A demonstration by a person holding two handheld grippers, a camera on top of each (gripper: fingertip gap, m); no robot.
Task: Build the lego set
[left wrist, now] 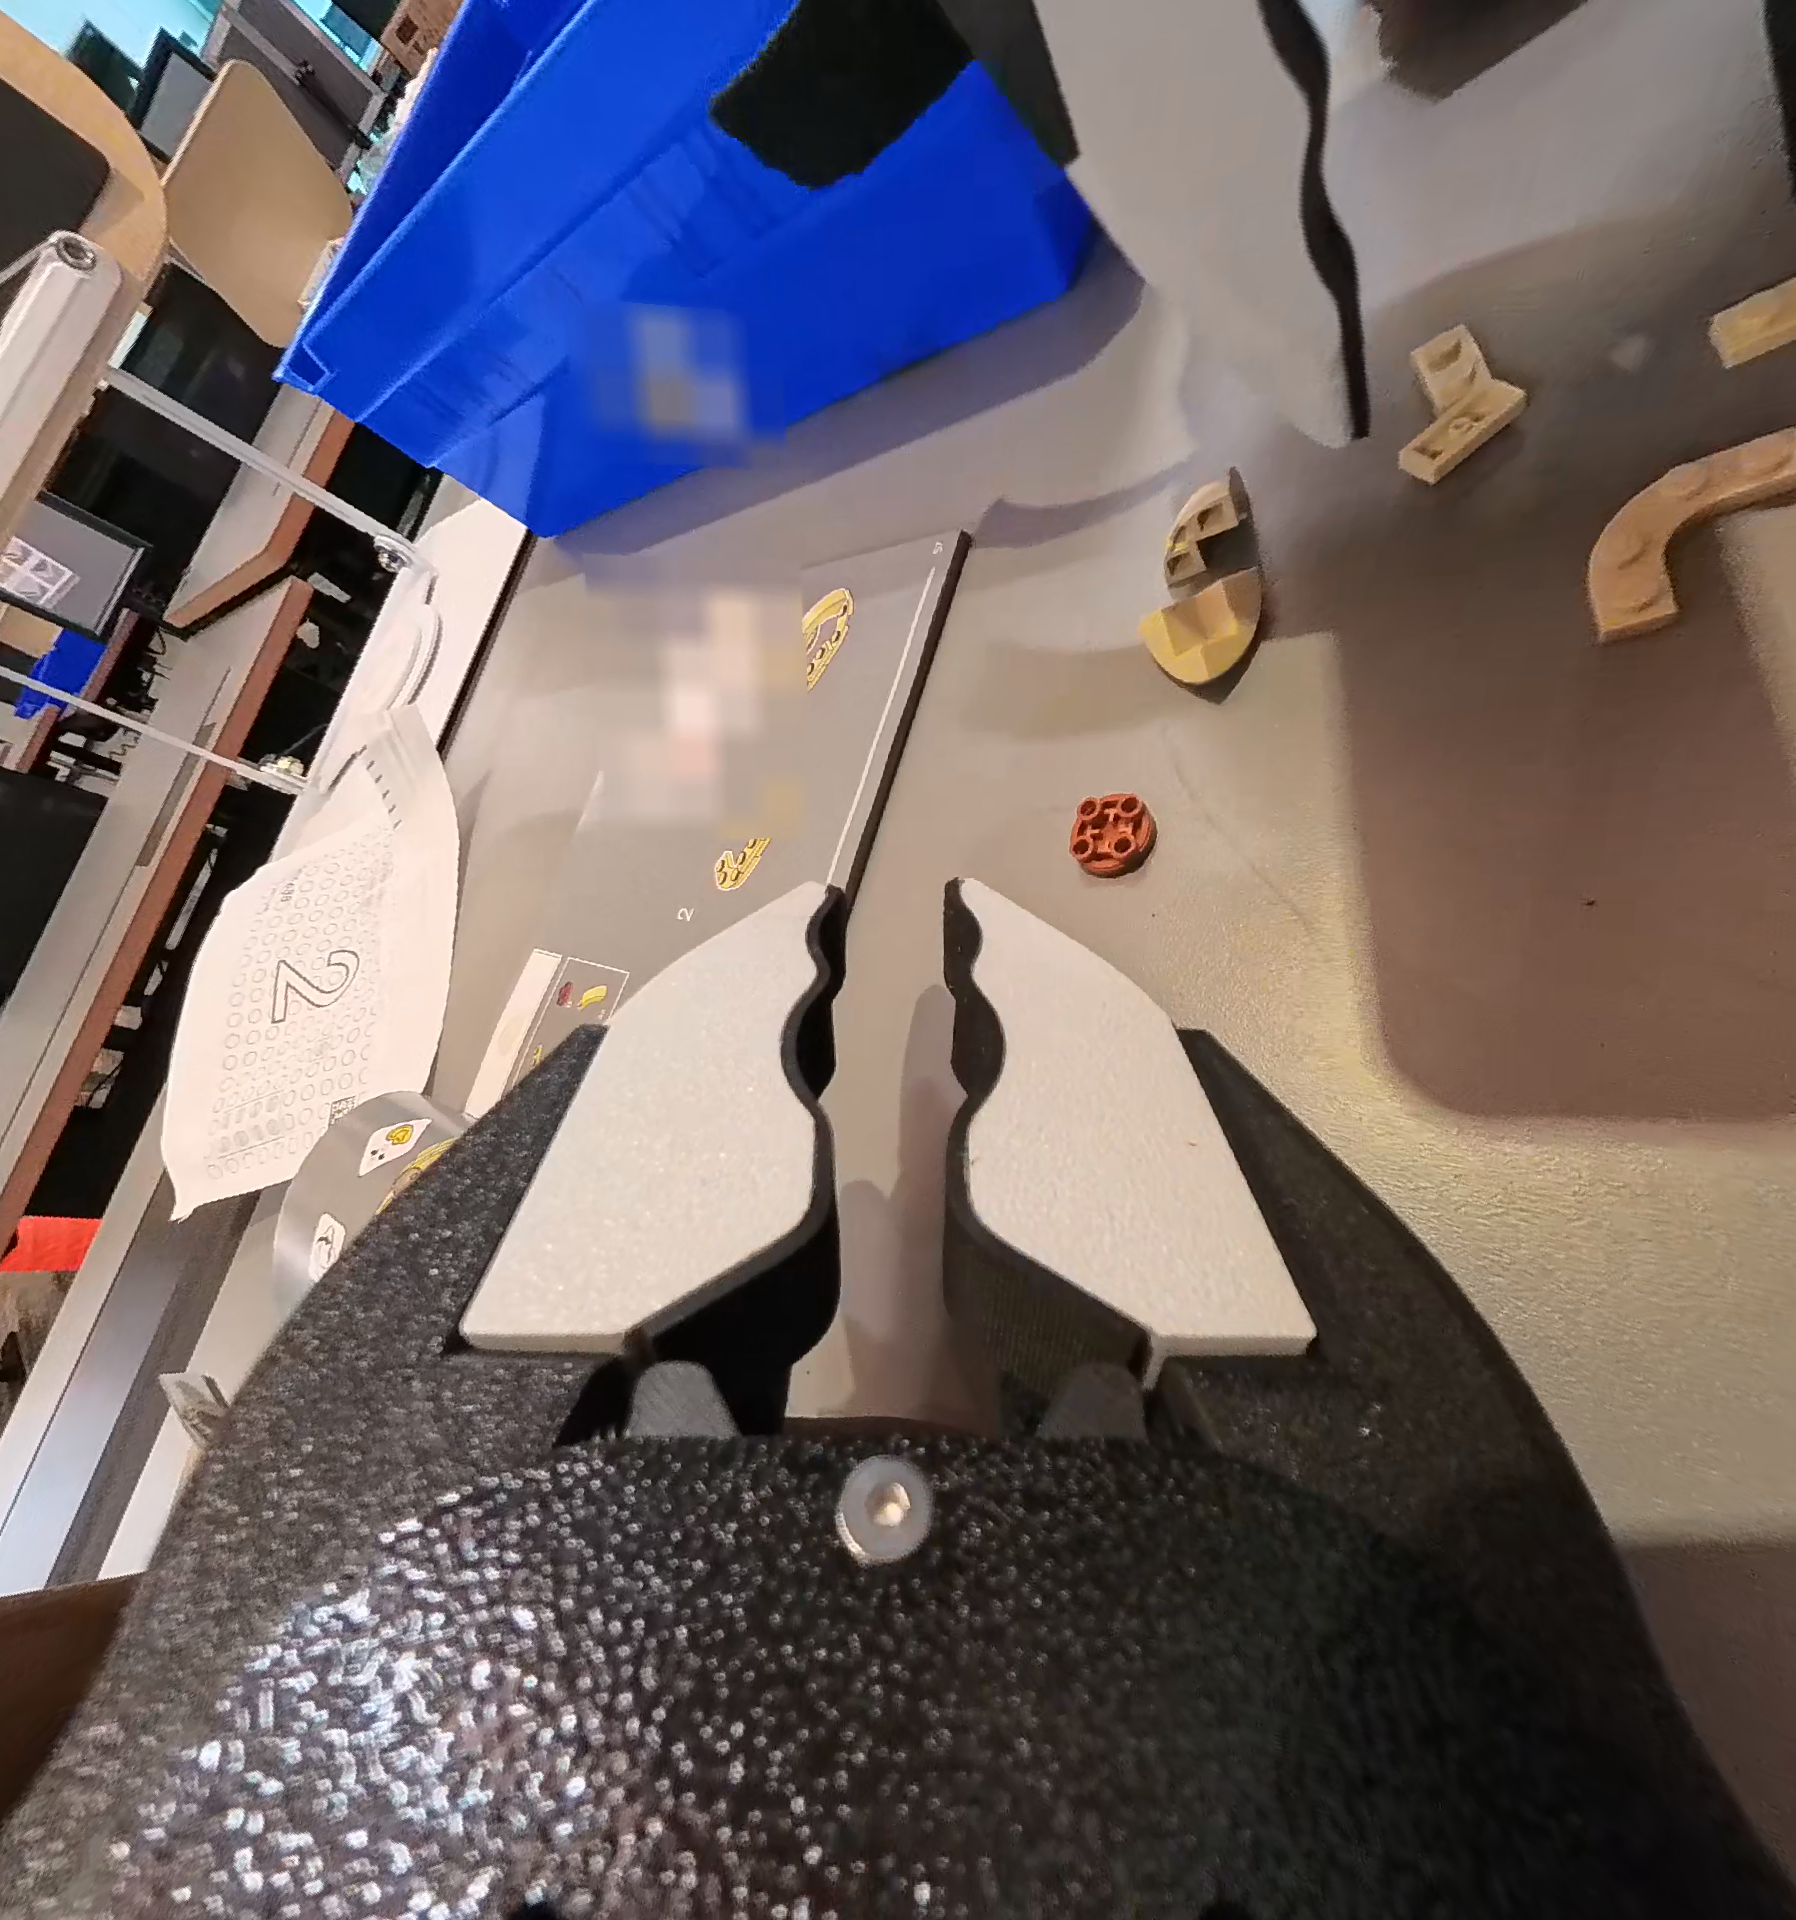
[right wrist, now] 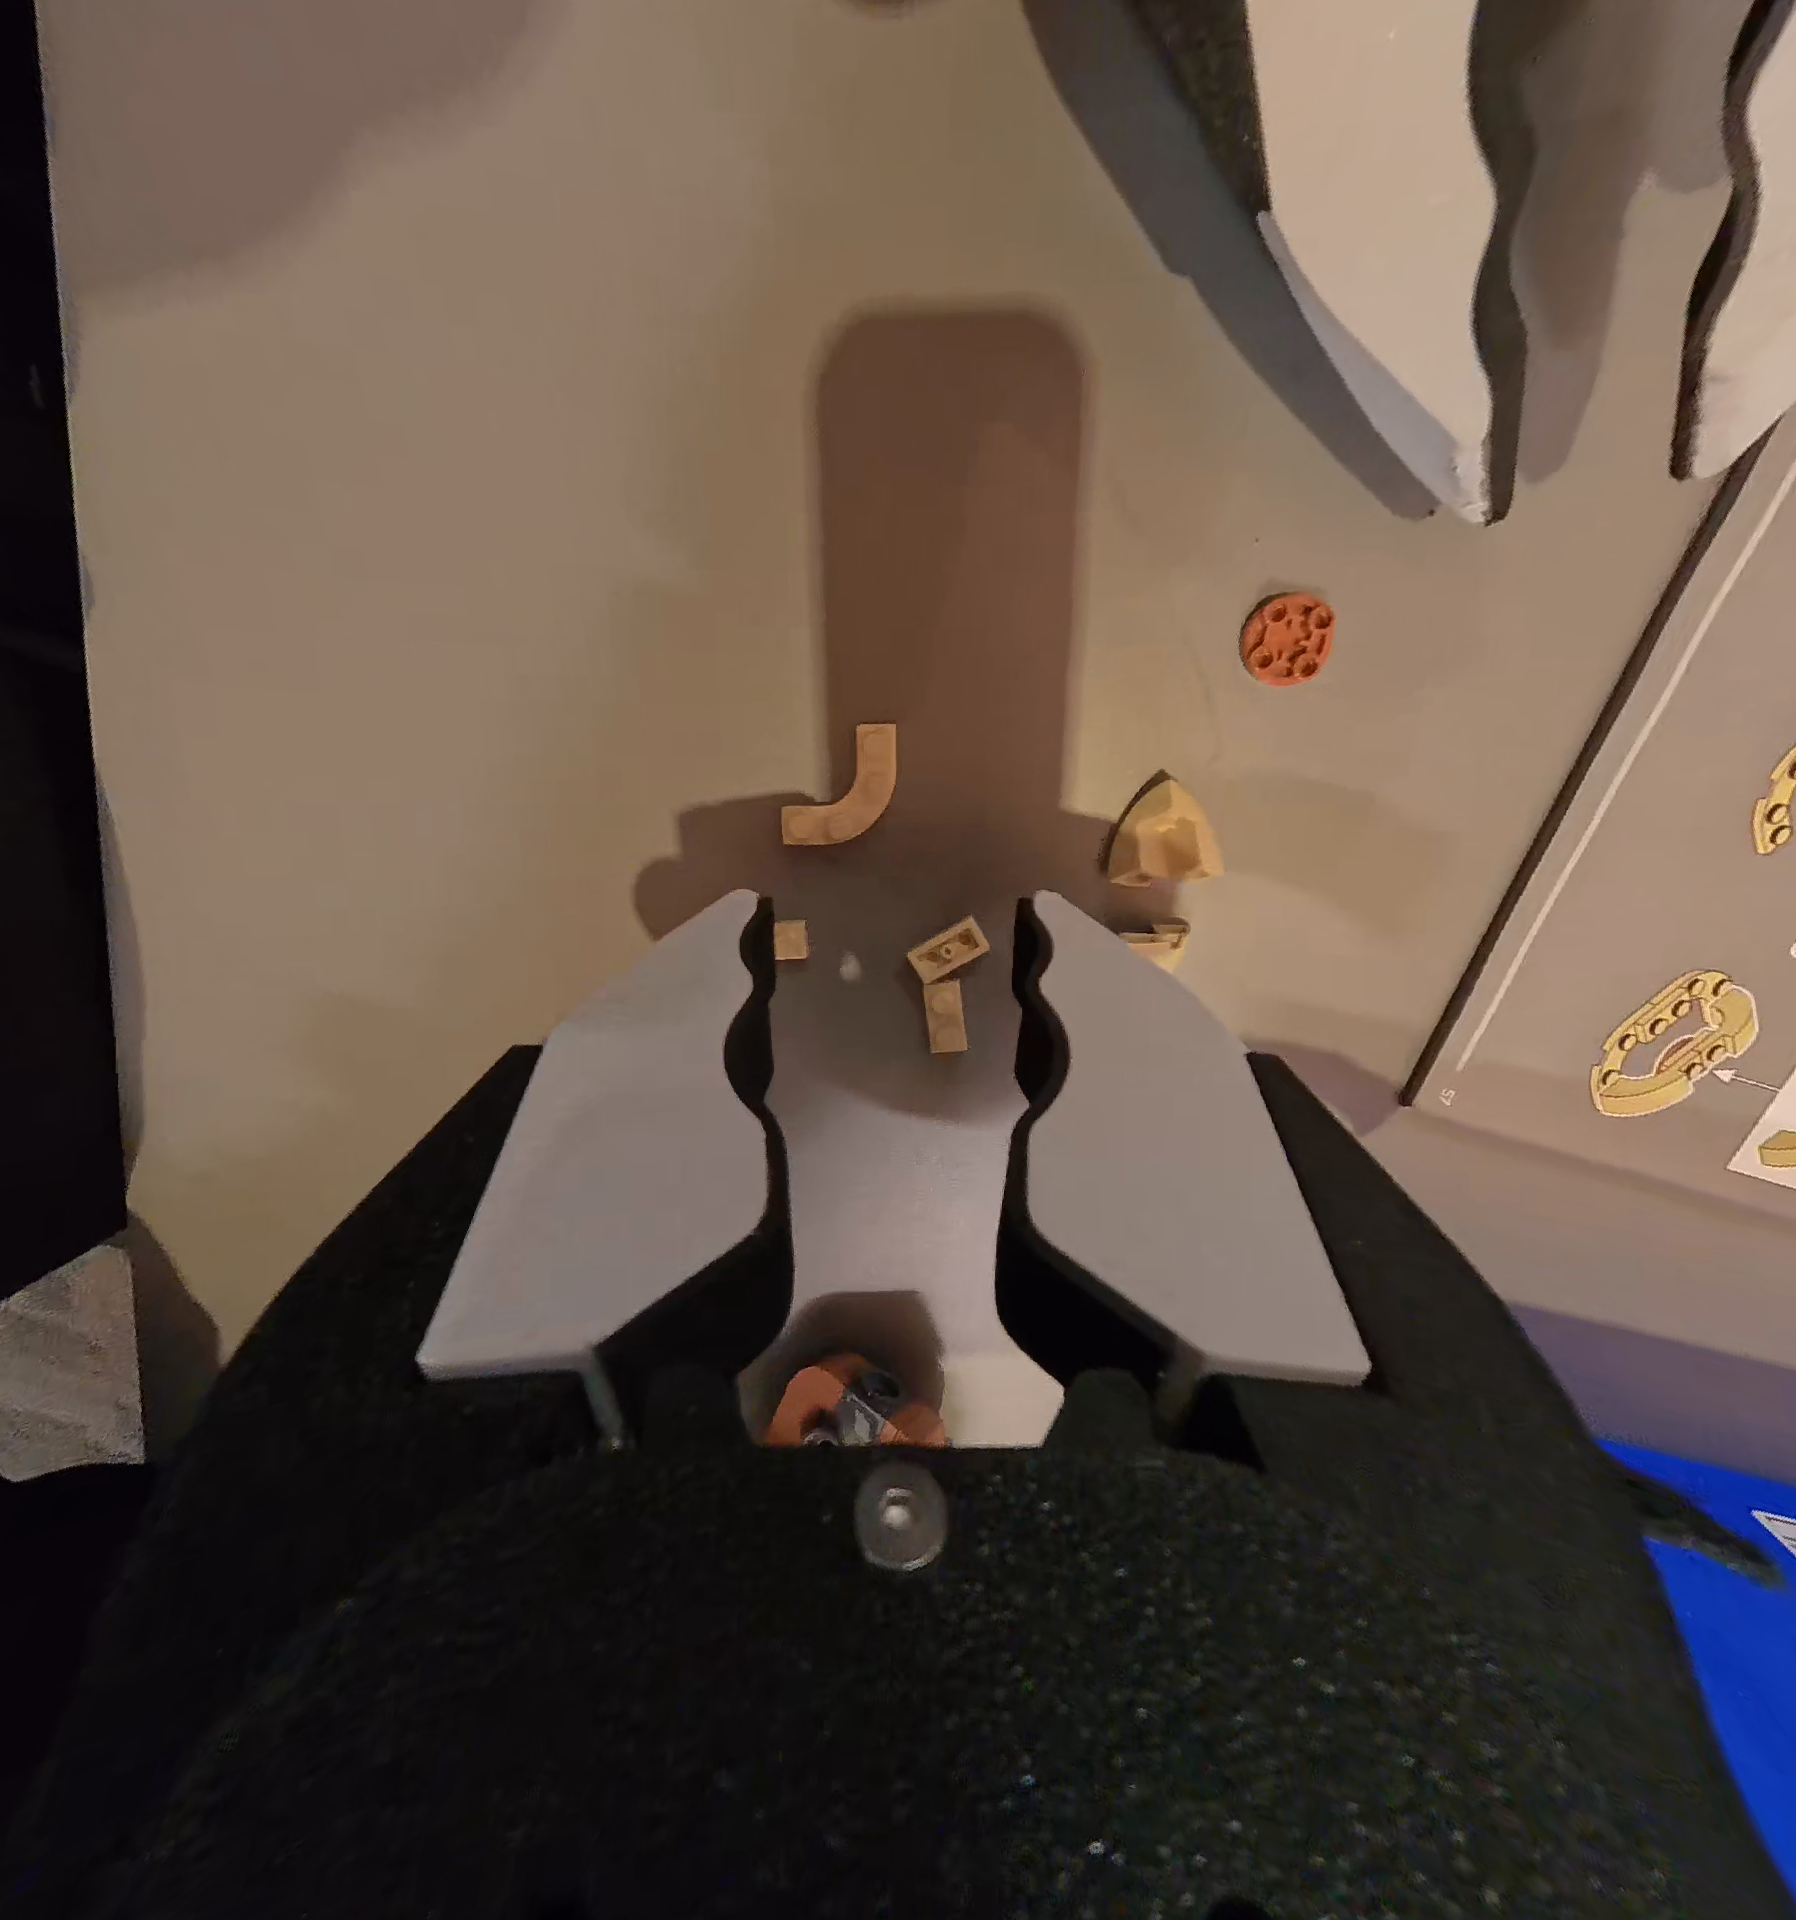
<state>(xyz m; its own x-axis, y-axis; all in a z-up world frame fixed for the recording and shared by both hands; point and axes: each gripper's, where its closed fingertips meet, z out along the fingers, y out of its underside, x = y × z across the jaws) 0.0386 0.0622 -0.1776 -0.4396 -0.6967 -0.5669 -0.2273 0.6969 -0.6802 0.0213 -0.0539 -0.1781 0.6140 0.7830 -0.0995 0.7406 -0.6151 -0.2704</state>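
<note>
- The left gripper hangs low over the tabletop, fingers a little apart with nothing between them; one fingertip overlaps the booklet's edge in view.
- A red round plate lies just beside that gripper, well clear of the fingers.
- Beyond it lie tan pieces: a wedge-shaped cluster, an L-shaped pair and a curved plate.
- The right gripper hovers above the tan pieces, fingers wide apart and pressing on nothing; the L-shaped pair sits on the tabletop in the gap, nearer one finger.
- A small tan plate peeks out by the other fingertip.
- A blue bin stands behind the booklet; its contents are hidden.
- A white printed bag lies beside the booklet.
</note>
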